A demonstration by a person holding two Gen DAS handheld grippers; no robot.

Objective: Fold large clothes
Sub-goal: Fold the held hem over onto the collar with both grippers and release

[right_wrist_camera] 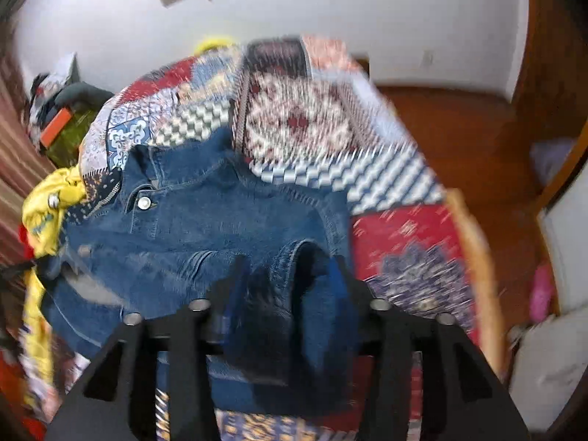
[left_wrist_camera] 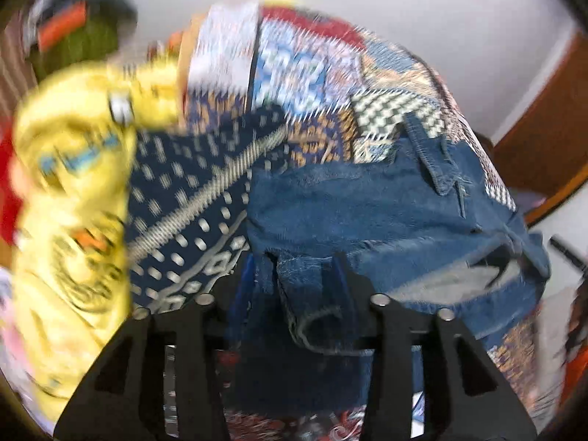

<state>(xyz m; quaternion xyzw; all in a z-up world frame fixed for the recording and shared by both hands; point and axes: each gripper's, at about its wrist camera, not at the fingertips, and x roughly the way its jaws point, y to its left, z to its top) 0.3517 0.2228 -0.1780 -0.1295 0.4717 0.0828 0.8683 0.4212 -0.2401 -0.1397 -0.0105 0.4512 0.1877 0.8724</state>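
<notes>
Patchwork quilt covers the bed; denim jacket lies on it, near edge bunched up. Yellow garment and navy dotted cloth beside it. Left gripper clamps a denim fold; right gripper clamps denim too.

White wall, wooden floor.

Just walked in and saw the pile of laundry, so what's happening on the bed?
A person with a gripper in each hand is folding a denim jacket on the patchwork bedspread. The left gripper and right gripper each pinch denim fabric. A yellow garment lies beside it.
</notes>
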